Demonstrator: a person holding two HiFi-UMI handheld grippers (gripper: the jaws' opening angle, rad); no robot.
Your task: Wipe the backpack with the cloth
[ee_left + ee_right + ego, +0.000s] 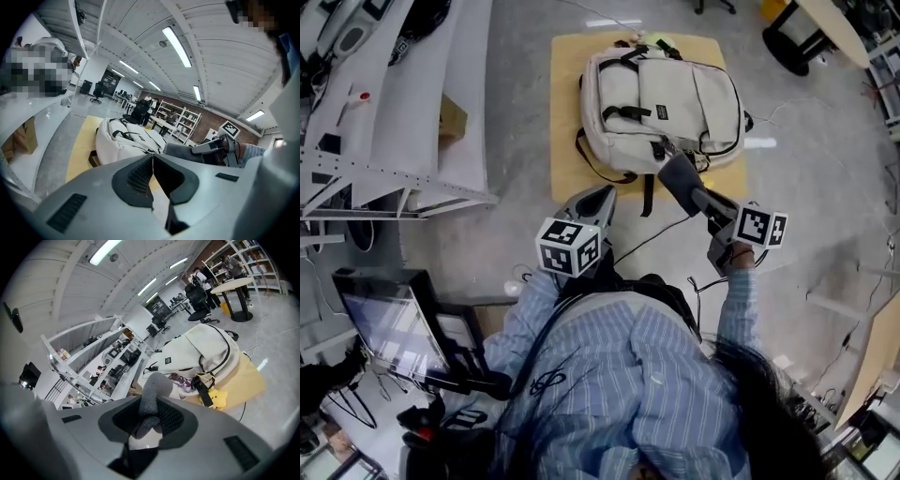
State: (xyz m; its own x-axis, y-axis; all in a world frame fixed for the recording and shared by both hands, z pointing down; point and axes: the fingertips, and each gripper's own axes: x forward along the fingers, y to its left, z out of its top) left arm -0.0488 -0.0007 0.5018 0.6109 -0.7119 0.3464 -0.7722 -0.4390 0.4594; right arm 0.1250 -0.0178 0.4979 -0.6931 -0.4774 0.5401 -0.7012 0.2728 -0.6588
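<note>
Holding the cloth [151,397] is my right gripper [152,414], whose jaws are clamped on the grey roll so that one end sticks out ahead of them toward the backpack [202,348]. In the head view that free end sits over the backpack's near edge, on the side closer to me, though I cannot tell whether it presses on the fabric or hangs just above it. My left gripper [152,158] has its jaws pressed together with nothing between them, and it waits near the backpack's near left corner, off the yellow mat [570,103] that the backpack lies on. So the pick-up part looks done: cloth gripped and brought to the bag. As for wiping, I judge it is at its beginning or only at this near edge; the pale fabric shows no streak or damp mark to tell me what has been covered. The broad top panel, the far end with the straps and both sides look to me like work still left.
</note>
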